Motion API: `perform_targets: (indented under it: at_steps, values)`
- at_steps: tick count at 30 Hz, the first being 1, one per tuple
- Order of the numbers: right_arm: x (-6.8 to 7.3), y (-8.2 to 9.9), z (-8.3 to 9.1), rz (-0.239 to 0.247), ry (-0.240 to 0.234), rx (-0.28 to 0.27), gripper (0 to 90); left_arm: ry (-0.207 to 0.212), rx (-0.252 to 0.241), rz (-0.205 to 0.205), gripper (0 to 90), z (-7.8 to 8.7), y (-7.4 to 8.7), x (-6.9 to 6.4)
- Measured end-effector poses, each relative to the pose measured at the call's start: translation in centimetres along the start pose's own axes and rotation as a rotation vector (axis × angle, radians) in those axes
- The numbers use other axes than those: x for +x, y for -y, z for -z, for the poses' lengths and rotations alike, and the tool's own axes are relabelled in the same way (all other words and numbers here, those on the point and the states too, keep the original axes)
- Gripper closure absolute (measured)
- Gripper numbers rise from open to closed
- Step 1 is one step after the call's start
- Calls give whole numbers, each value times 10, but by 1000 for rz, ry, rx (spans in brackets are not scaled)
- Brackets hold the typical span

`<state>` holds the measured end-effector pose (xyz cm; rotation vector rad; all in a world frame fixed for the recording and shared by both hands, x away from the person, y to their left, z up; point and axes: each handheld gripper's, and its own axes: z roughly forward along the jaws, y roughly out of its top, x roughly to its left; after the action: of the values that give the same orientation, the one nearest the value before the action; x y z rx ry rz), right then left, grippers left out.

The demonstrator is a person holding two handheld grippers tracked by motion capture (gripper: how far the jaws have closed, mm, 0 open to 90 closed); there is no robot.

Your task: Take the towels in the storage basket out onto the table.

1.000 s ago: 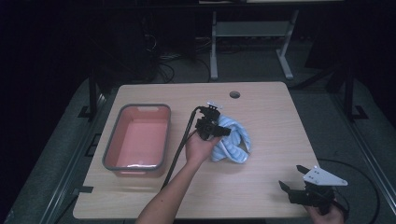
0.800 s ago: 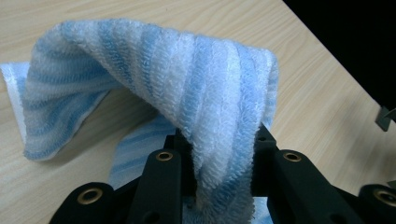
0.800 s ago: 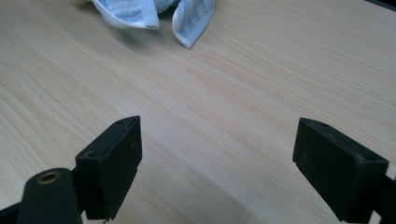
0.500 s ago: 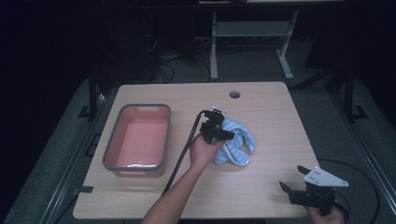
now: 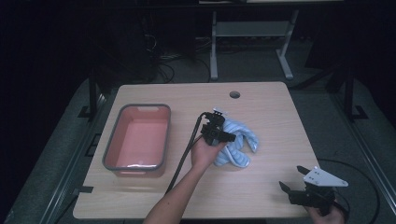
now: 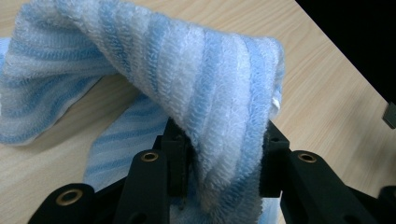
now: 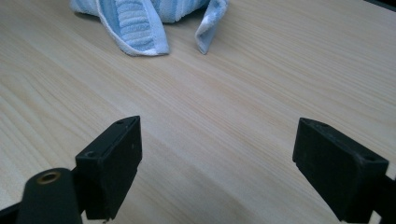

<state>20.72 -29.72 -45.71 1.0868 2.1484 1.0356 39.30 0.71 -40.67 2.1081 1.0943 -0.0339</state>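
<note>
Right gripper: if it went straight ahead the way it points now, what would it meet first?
Bare wooden table lies ahead of the open right gripper; the first thing in line looks to be the crumpled blue-and-white striped towel, though depth is hard to judge.

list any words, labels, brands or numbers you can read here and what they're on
There is no readable text in these views.
The blue striped towel has a small white tag at its edge, too small to read.
The pink tub, the table and both grippers, left gripper and right gripper, show no lettering.
</note>
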Motion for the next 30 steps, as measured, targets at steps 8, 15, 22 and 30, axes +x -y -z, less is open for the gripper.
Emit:
perform_targets:
  at_steps: [8, 15, 22, 30]
  values:
    - [-1, 0, 0, 5, 2, 1, 151, -10, 6, -13, 533, 0, 1, -1]
    - [-1, 0, 0, 6, 3, 0, 151, -23, 26, -34, 447, 2, 2, -2]
    - [-2, 1, 0, 11, 3, -3, 151, -5, 7, -28, 379, 13, 2, 1]
    - [-2, 1, 1, 1, 7, -3, 151, 2, -8, -37, 378, 26, 7, 5]
